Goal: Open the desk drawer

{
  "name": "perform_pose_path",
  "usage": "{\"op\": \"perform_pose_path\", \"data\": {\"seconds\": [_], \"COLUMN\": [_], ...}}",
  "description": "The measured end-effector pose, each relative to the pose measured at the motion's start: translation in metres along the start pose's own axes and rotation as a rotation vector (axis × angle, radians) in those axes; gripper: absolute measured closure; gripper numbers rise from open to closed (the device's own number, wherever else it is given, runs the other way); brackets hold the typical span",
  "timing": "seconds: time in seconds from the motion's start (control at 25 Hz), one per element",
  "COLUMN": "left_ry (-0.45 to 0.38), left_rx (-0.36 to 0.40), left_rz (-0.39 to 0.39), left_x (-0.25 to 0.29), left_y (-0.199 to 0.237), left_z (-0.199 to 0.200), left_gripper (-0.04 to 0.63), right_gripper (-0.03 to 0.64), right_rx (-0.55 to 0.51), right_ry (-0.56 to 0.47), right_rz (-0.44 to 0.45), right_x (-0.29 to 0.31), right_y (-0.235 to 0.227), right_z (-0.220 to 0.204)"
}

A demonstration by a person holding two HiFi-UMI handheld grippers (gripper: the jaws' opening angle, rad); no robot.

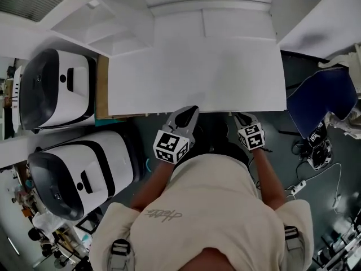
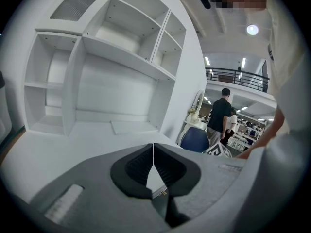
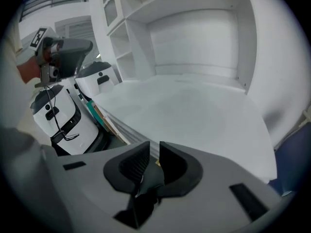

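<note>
A white desk [image 1: 197, 66] fills the middle of the head view, with its front edge [image 1: 135, 114] facing me. No drawer front or handle shows in any view. My left gripper [image 1: 192, 110] sits at that front edge, jaws pressed together with nothing between them [image 2: 153, 152]. My right gripper [image 1: 241, 117] is at the same edge, a little to the right. Its jaws stand a narrow slit apart [image 3: 154, 152], and only the desk's edge shows through the slit. The desk's underside is hidden by the top and by my body.
Two white rounded machines [image 1: 56, 86] [image 1: 73, 174] stand at the desk's left. A blue chair [image 1: 324, 97] and cables with a power strip [image 1: 296, 188] lie on the right. White shelves [image 2: 121, 57] rise behind the desk. People [image 2: 221, 113] stand far off.
</note>
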State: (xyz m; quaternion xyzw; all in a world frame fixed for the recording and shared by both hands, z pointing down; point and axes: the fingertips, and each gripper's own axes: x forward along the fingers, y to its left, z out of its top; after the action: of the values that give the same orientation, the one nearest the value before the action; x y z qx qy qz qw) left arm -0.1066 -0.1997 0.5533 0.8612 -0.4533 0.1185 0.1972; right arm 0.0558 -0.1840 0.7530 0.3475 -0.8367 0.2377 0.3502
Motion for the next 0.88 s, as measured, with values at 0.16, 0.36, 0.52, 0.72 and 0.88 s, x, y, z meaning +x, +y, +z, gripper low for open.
{"op": "perform_pose_path", "data": {"seconds": [0.16,0.36,0.52,0.72,0.88], "left_ry": [0.021,0.032,0.042,0.062,0.067], "left_rx": [-0.004,-0.017,-0.032,-0.047,-0.054], "left_rz": [0.009,0.02,0.011,0.034,0.053], "left_x": [0.002,0.007,0.012,0.012,0.012], "left_y": [0.003,0.009,0.012,0.029,0.041], "left_z": [-0.005,-0.002,0.0,-0.003,-0.002], "left_gripper": [0.578,0.578,0.578,0.578,0.578], "right_gripper": [0.572,0.572,0.572,0.572,0.549], "right_rx": [0.003,0.071,0.139,0.217,0.288], "right_ry": [0.094,0.17,0.217,0.273,0.285], "right_rz": [0.043,0.04,0.008,0.005,-0.004], "right_x": [0.03,0.065,0.088,0.109,0.116], "right_y": [0.007,0.003,-0.009,-0.013,-0.014], "right_z": [-0.031,-0.058,-0.073,-0.085,-0.089]}}
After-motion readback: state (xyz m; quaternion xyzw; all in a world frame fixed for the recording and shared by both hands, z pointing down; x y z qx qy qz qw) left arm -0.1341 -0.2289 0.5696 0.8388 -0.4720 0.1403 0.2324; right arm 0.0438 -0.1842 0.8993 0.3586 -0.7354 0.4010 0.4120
